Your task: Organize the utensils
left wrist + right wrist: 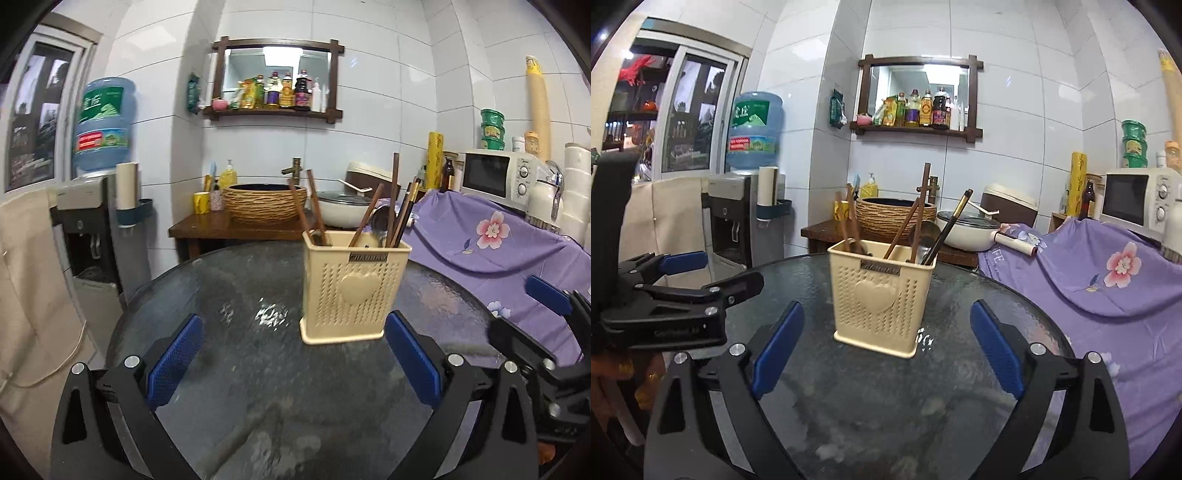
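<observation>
Left tool: blue pads spread wide apart, nothing between them, held low over the glass worktop. Its right pad sits just in front of the holder's near right corner, apart from it as far as can be told.

Cream utensil holder: upright on the worktop, ahead of the left tool and a little right of its centre line. Wooden chopsticks lean in the left compartment; more sticks and a metal spoon stand in the right. Long axes run upward, tips fanning outward.

Right tool: also wide apart and empty. From its own view the holder lies nearly dead ahead, between the line of the pads, so I judge this hand better lined up.

No loose utensils visible on the worktop.
</observation>
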Demonstrator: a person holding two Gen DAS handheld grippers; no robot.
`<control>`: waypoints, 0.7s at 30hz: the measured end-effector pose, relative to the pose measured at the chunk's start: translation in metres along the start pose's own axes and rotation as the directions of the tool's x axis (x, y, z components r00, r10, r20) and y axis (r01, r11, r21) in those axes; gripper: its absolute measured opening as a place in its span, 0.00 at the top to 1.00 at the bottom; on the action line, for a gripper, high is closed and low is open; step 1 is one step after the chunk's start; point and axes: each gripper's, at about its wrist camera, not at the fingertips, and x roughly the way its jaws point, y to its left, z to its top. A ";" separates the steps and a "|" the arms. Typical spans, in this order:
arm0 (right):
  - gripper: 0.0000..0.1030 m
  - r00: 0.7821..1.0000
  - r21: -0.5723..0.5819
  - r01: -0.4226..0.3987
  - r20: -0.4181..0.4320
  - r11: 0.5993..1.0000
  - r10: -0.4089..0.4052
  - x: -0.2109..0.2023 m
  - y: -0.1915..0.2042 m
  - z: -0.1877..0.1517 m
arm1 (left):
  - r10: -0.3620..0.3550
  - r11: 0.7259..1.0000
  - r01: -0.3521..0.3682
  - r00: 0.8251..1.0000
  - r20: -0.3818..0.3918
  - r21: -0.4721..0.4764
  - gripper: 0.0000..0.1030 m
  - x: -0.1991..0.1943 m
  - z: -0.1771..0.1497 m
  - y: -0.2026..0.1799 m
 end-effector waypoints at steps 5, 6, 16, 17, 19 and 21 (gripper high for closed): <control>0.06 1.000 0.029 0.009 0.021 1.000 -0.010 -0.052 0.007 -0.027 | 0.049 0.999 -0.049 0.999 0.008 0.002 0.06 -0.043 -0.030 0.008; 0.06 1.000 0.036 0.014 0.021 0.999 -0.014 -0.062 0.007 -0.030 | 0.061 0.998 -0.061 0.998 0.009 0.003 0.06 -0.052 -0.035 0.009; 0.05 0.999 -0.004 0.040 0.034 0.999 -0.040 -0.125 0.019 -0.051 | 0.056 0.998 -0.058 0.996 0.063 0.021 0.06 -0.125 -0.053 0.009; 0.06 0.998 -0.010 0.045 0.038 0.999 -0.044 -0.127 0.019 -0.051 | 0.056 0.998 -0.058 0.996 0.068 0.027 0.06 -0.130 -0.053 0.008; 0.05 0.997 -0.013 0.060 0.054 0.998 -0.060 -0.137 0.022 -0.055 | 0.061 0.998 -0.063 0.995 0.078 0.028 0.06 -0.136 -0.055 0.008; 0.05 0.998 0.003 0.046 0.048 0.999 -0.046 -0.142 0.021 -0.055 | 0.066 0.997 -0.068 0.995 0.079 0.026 0.06 -0.137 -0.055 0.007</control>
